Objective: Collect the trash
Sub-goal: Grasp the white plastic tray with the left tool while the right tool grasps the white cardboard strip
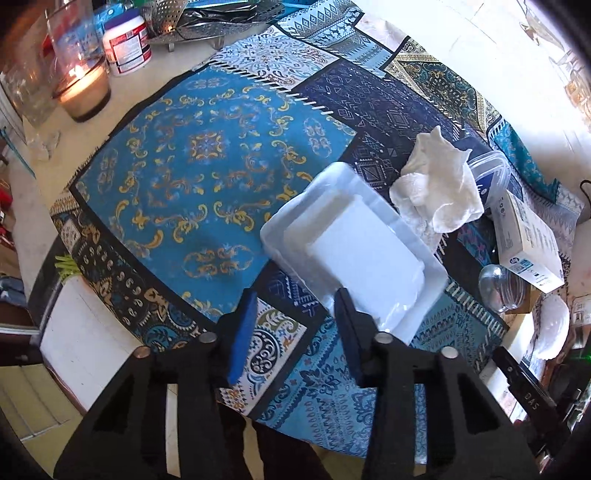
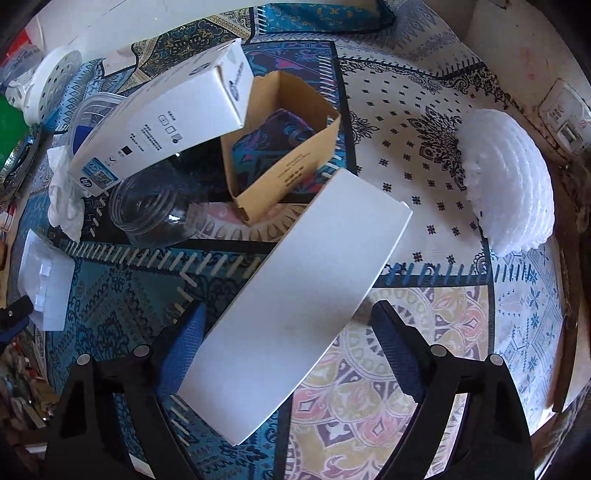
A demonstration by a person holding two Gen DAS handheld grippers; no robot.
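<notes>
In the left wrist view my left gripper is open and empty over the patterned cloth, its right finger at the near edge of a clear plastic tray. A crumpled white paper towel lies beyond the tray. In the right wrist view my right gripper is open, with a long white box lying between its fingers on the cloth. Beyond it stand an open brown cardboard box, a white HP box and a clear glass jar on its side.
A lit candle in glass, a white tub and a metal colander stand at the far left of the table. White foam netting lies at the right. A clear plastic container and the tray are at the left.
</notes>
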